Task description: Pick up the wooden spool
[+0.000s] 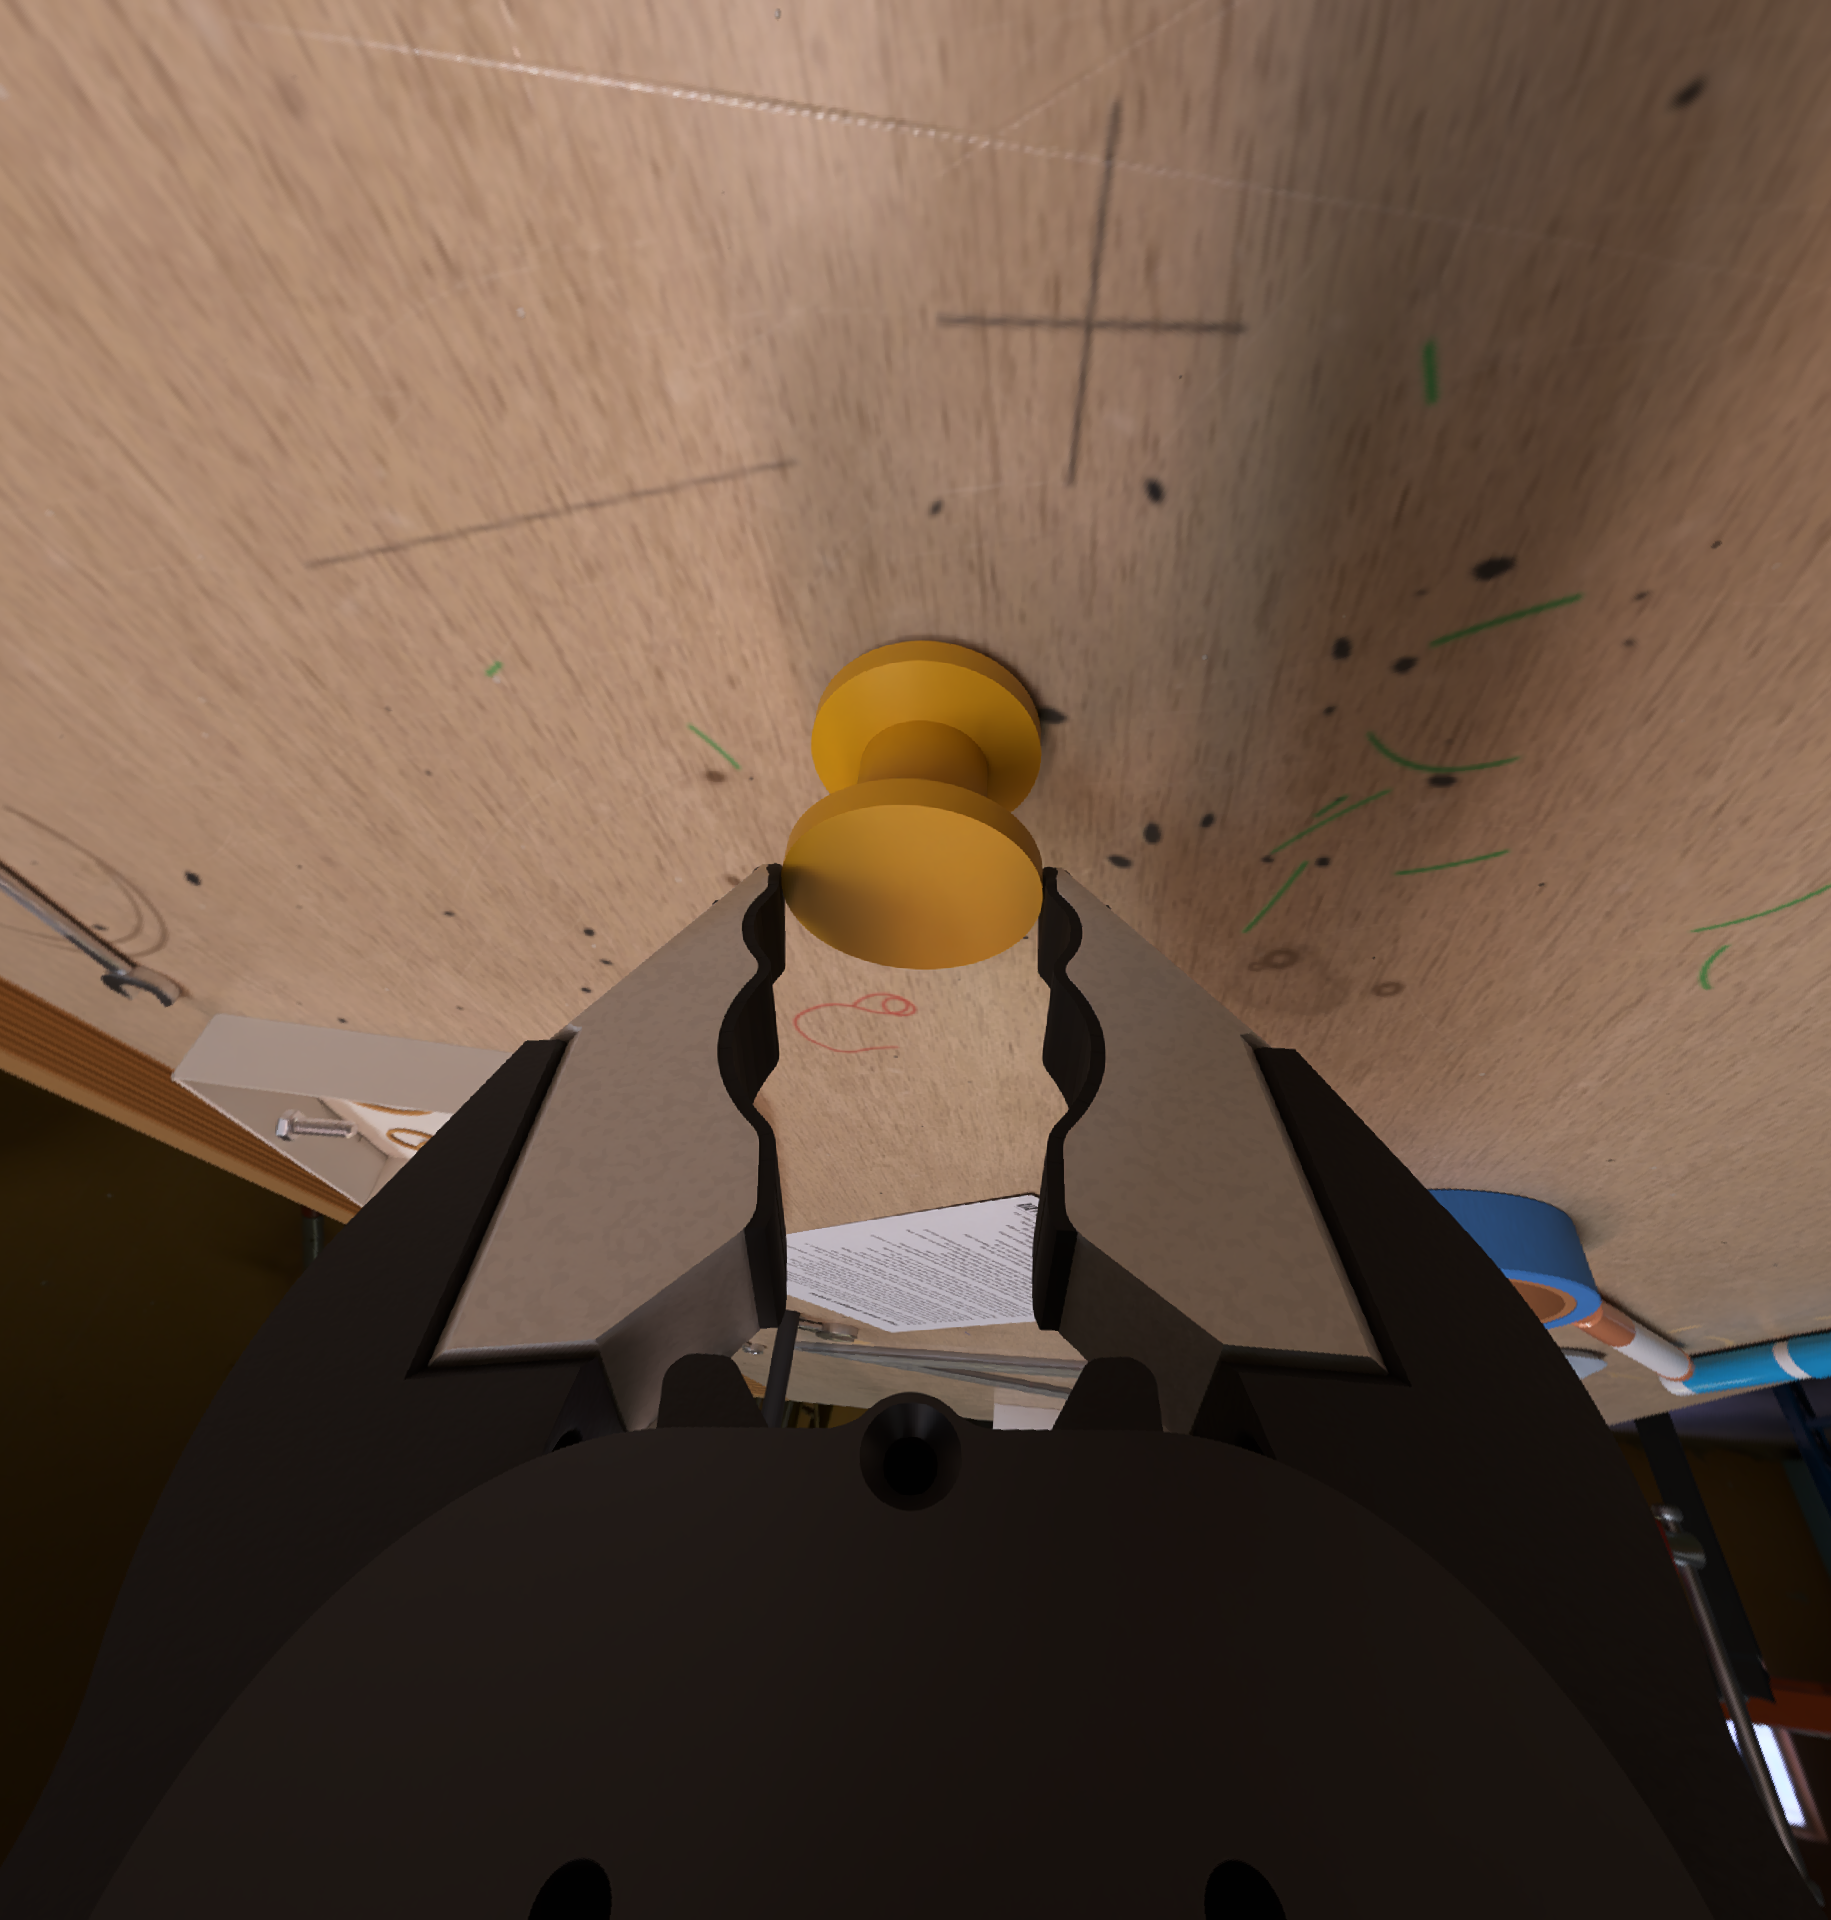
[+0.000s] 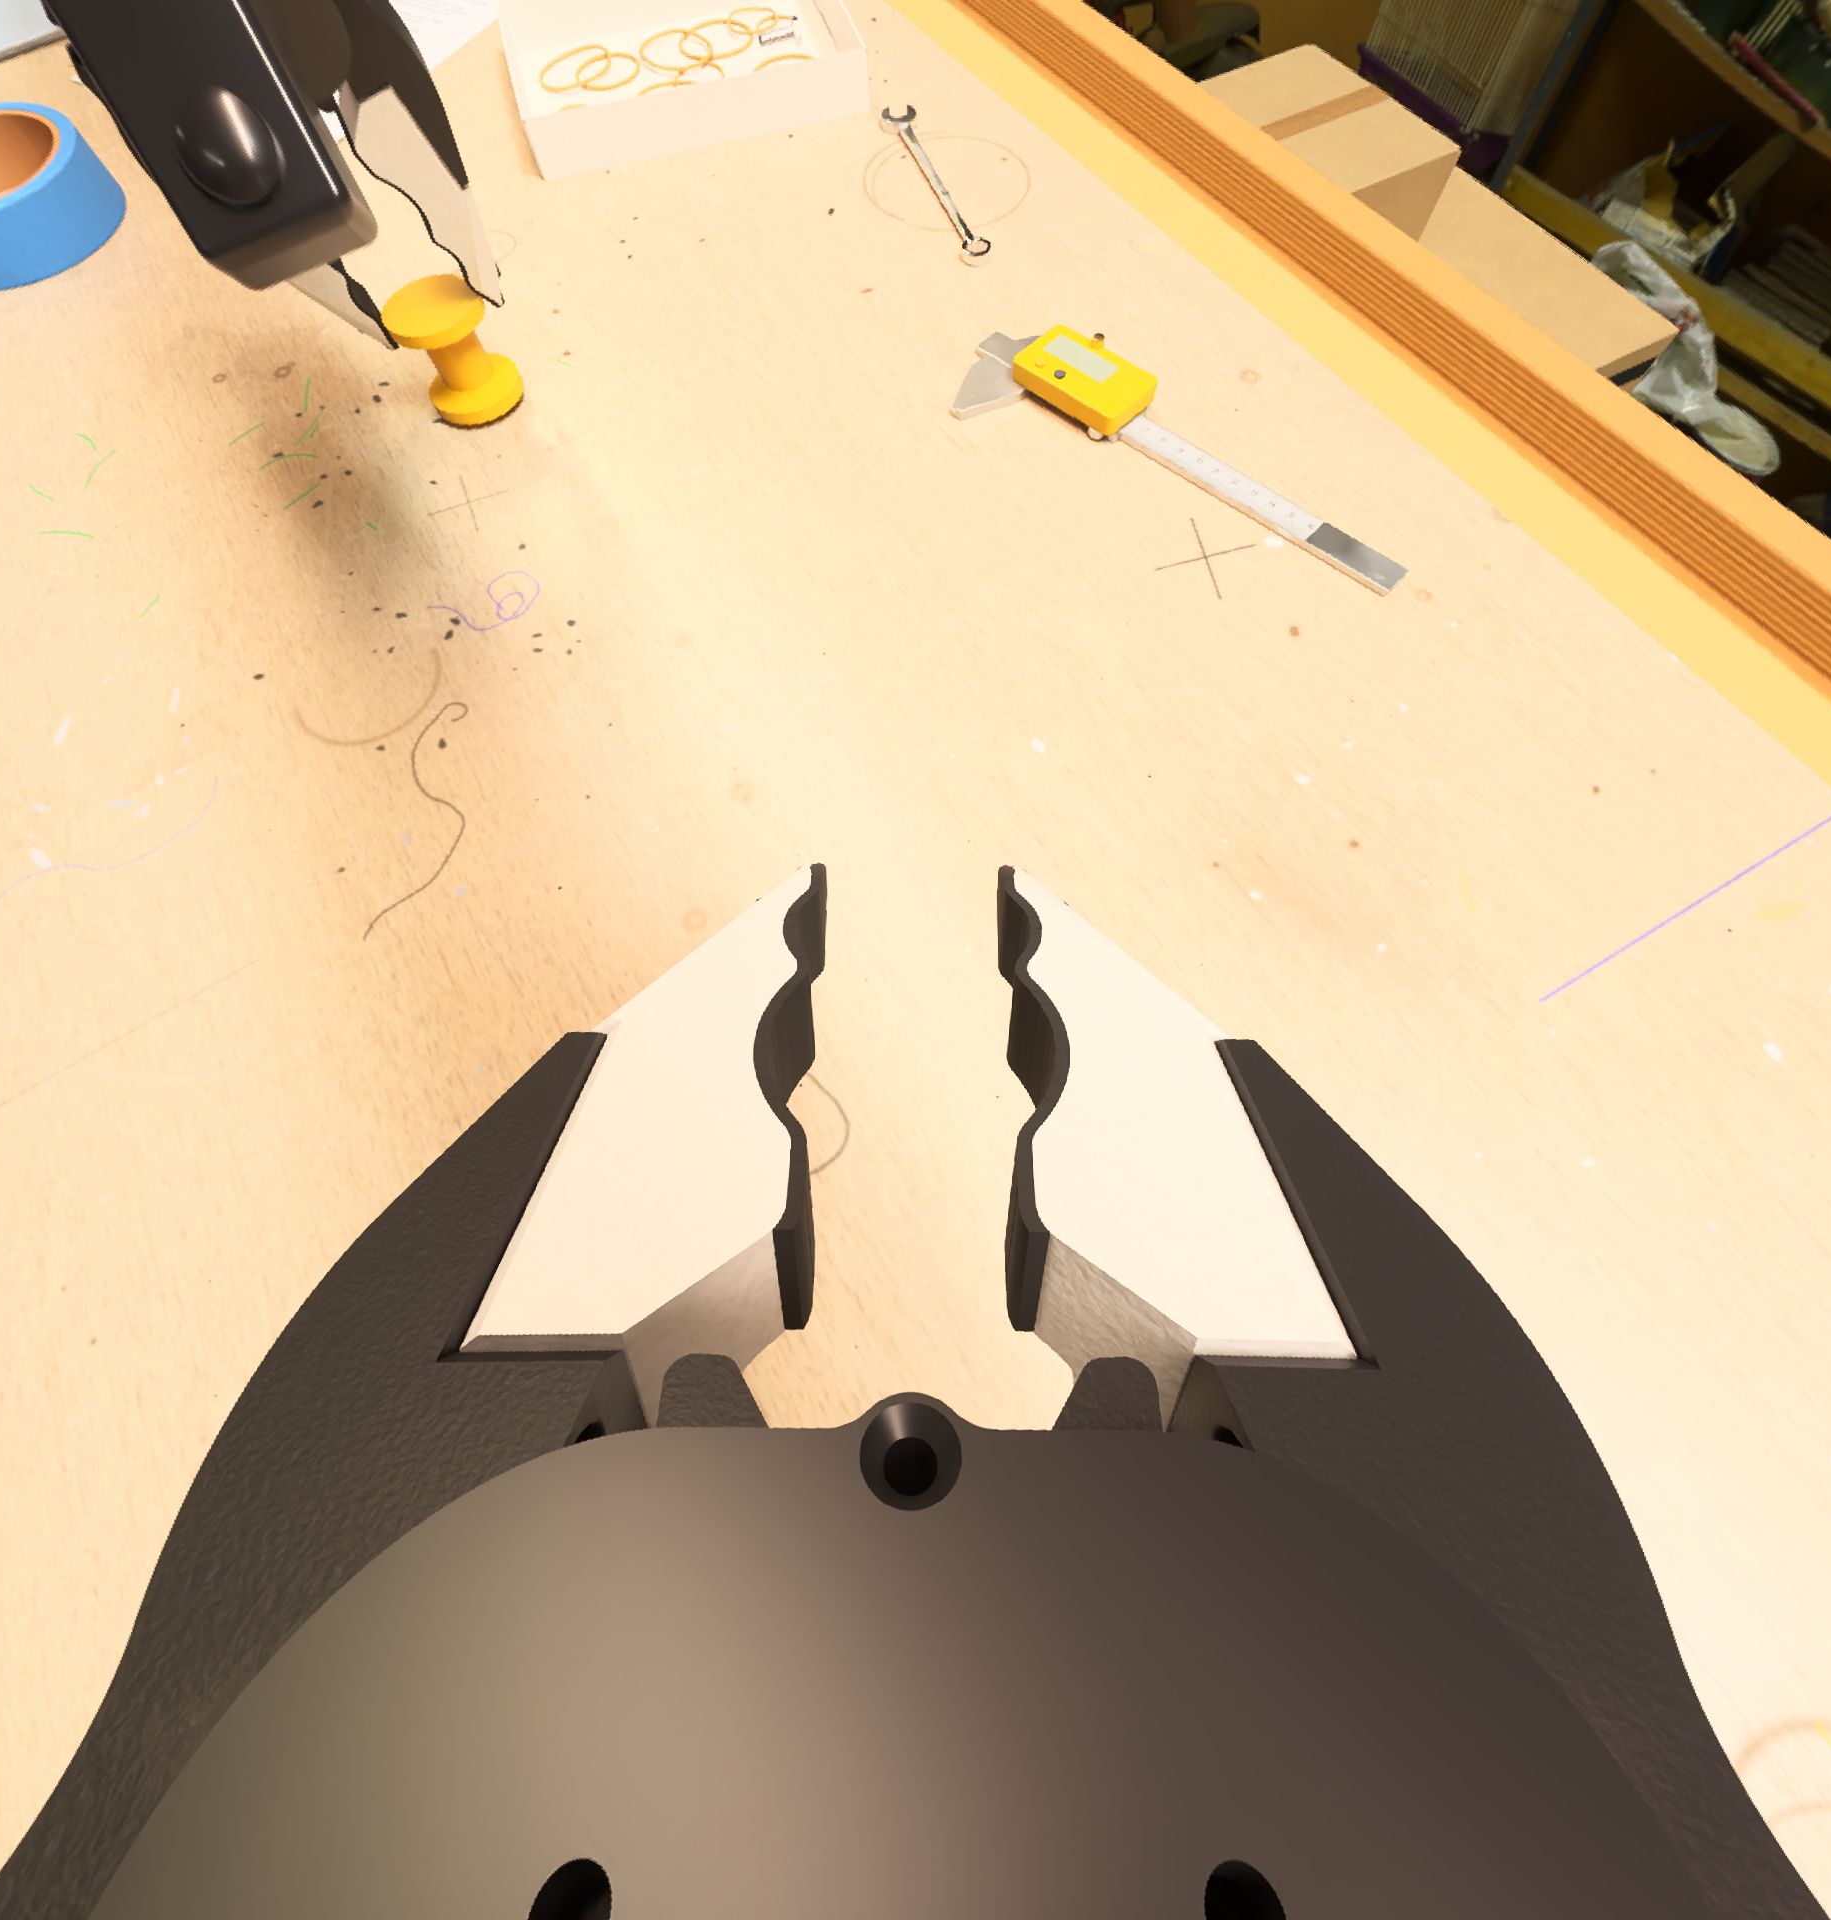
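Fingertips of the left hand-held gripper (image 1: 912,883) pinch the near flange of the yellow wooden spool (image 1: 916,805) at centre frame in the left wrist view, its far flange resting on the desk (image 1: 475,364). Blue tape (image 1: 1513,1262) sits lower right.

Right wrist view: the right hand-held gripper (image 2: 911,883) hangs released, nothing between its fingers. Upper left, the spool (image 2: 454,348) stands tilted in the left hand-held gripper (image 2: 443,317); a yellow caliper (image 2: 1087,379) lies upper right.

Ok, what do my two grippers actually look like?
Both match: the left gripper and right gripper have a rounded matte black body with a round recessed hole, two pale wedge-shaped fingers with dark wavy inner pads. No cables or markings visible.
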You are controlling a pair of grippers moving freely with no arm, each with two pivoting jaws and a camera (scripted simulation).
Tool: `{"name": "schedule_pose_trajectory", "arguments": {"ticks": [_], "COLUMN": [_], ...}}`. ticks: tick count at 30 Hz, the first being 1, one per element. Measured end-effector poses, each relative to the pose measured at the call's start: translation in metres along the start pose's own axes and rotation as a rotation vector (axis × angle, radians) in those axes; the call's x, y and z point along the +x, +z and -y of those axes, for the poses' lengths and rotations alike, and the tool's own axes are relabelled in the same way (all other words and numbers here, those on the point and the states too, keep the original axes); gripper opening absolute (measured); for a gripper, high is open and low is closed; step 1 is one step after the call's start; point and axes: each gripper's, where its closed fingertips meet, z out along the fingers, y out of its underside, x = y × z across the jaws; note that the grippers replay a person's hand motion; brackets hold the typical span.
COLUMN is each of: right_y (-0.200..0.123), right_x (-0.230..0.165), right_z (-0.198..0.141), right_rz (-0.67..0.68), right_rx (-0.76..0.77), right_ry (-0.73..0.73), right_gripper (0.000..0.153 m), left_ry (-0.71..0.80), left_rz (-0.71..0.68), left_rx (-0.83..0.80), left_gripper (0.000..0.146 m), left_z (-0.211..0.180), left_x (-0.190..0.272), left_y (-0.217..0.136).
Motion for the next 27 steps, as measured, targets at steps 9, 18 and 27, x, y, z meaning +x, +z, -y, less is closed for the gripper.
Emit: {"name": "schedule_pose_trajectory", "arguments": {"ticks": [9, 18, 27], "right_y": [-0.003, -0.020, -0.029], "right_x": [-0.003, -0.011, -0.032], "right_z": [0.004, 0.018, 0.036], "right_rz": [0.018, 0.036, 0.122], "right_rx": [0.016, 0.081, 0.187], "right_ry": [0.002, -0.017, -0.031], "right_gripper": [0.033, 0.032, 0.032], "left_ry": [-0.109, -0.143, -0.230], "left_rz": [0.126, 0.304, 0.464], "left_rx": [-0.040, -0.310, -0.429], "left_gripper": [0.049, 0.049, 0.049], "left_z": [-0.018, -0.057, -0.064], "left_x": [-0.014, -0.017, -0.001], "left_y": [-0.054, -0.129, -0.250]}}
